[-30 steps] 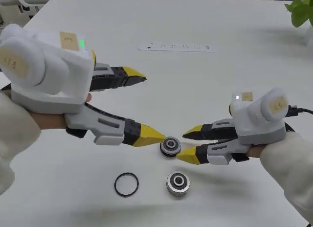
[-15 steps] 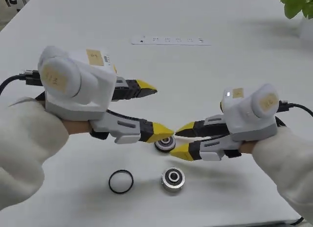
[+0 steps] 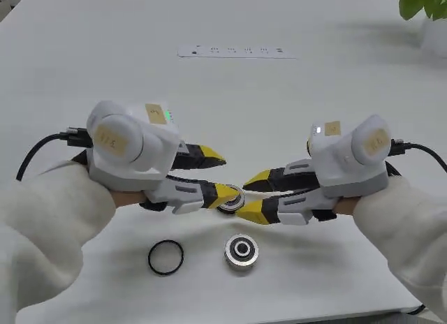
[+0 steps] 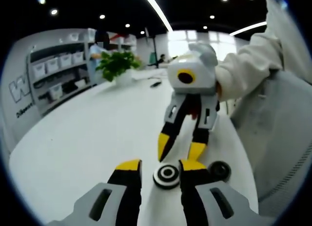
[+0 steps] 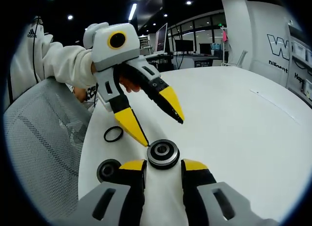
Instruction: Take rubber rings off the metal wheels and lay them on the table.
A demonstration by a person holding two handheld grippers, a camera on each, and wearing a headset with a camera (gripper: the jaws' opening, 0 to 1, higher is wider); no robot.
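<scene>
Both open, the left gripper (image 3: 230,175) and right gripper (image 3: 242,197) had drawn closer, their tips now meeting at the wheel (image 5: 163,154) on the table (image 3: 293,114). A ring (image 3: 165,257) lay beside the second wheel (image 3: 242,250).

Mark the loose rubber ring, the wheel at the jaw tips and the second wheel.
loose rubber ring (image 3: 149,258): head view, left side of its band.
wheel at the jaw tips (image 5: 163,153): right gripper view, its hub.
second wheel (image 3: 242,251): head view, its hub.
</scene>
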